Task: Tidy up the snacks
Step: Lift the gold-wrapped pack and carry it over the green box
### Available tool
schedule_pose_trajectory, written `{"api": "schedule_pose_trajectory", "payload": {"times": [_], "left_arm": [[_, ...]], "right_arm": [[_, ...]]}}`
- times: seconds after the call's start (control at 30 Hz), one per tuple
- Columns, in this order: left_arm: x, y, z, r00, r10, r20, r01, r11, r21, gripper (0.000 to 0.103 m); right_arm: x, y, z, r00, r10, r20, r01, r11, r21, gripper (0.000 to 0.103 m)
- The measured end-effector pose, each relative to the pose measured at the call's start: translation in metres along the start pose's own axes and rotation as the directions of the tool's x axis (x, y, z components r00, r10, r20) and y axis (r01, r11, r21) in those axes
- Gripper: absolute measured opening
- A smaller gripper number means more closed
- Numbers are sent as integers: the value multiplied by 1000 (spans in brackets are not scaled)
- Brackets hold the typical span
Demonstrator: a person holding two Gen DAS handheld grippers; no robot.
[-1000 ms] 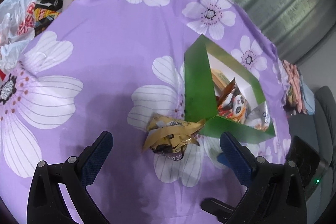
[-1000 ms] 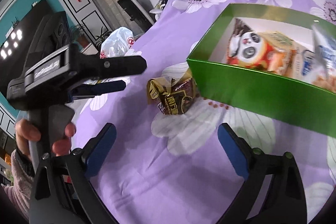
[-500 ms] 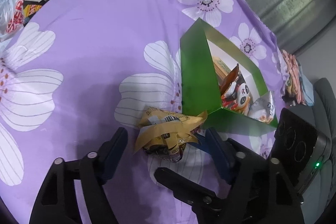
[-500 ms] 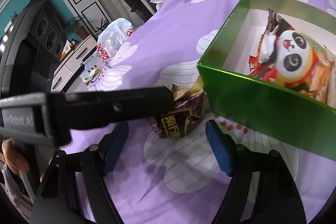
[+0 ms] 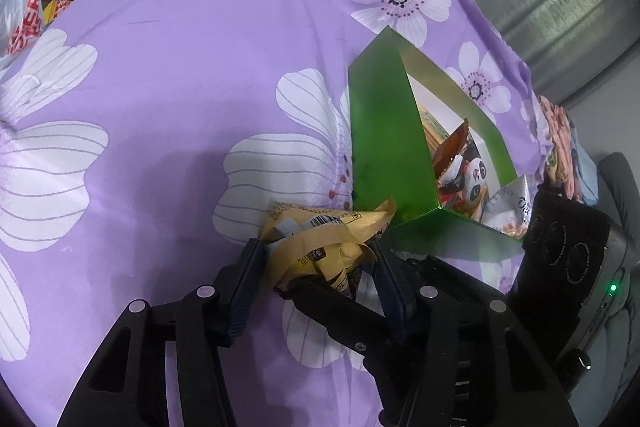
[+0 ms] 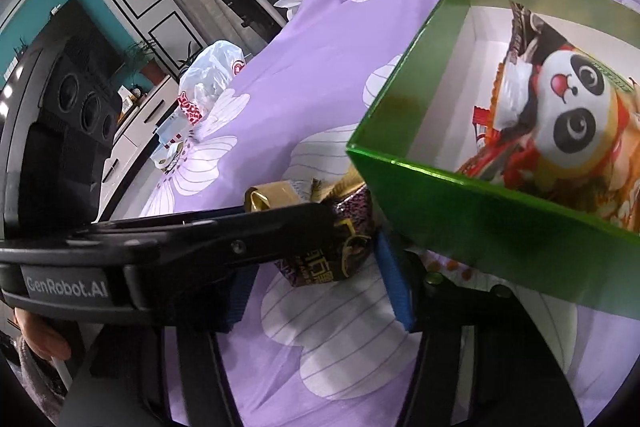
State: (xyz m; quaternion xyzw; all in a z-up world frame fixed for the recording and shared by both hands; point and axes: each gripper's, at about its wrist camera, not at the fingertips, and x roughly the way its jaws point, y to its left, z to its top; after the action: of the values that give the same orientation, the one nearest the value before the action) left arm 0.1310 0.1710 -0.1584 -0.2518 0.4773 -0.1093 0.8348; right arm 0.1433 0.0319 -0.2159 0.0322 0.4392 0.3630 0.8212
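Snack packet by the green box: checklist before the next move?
1. Snack packet between the left tool's pads: ok. Jaws have just been closing, and the pads touch both sides.
2. One tool per packet: not ok. The right tool has just been closing around the same packet.
3. Grip firm enough to lift: cannot tell.
4. Room in the green box: ok. The floor is bare at the near corner.
5. Packet clear of the box: not ok. It appears to lie against the box corner.

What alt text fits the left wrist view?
The left hand-held gripper closes its blue pads on a crumpled yellow snack packet on a purple flowered cloth, beside an open green box of snacks. The right hand-held gripper reaches in from the right.
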Motion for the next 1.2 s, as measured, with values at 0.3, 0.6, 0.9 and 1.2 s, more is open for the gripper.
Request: {"api": "schedule_pose_trajectory", "payload": {"times": [0.3, 0.6, 0.9, 1.2], "left_arm": [[-25, -21, -7, 999, 22, 36, -25, 995, 93, 53], [-58, -57, -8, 993, -11, 118, -13, 978, 206, 53], [-70, -91, -8, 983, -75, 165, 28, 962, 271, 53], [-63, -117, -5, 979, -111, 174, 54, 952, 300, 53]], "right_arm": [[-23, 11, -4, 998, 27, 58, -25, 999, -27, 52], [-69, 28, -5, 987, 25, 161, -16, 998, -56, 52], [-110, 30, -4, 970, -29, 240, 51, 995, -87, 52], [-134, 17, -2, 958, -73, 278, 98, 992, -75, 52]]}}
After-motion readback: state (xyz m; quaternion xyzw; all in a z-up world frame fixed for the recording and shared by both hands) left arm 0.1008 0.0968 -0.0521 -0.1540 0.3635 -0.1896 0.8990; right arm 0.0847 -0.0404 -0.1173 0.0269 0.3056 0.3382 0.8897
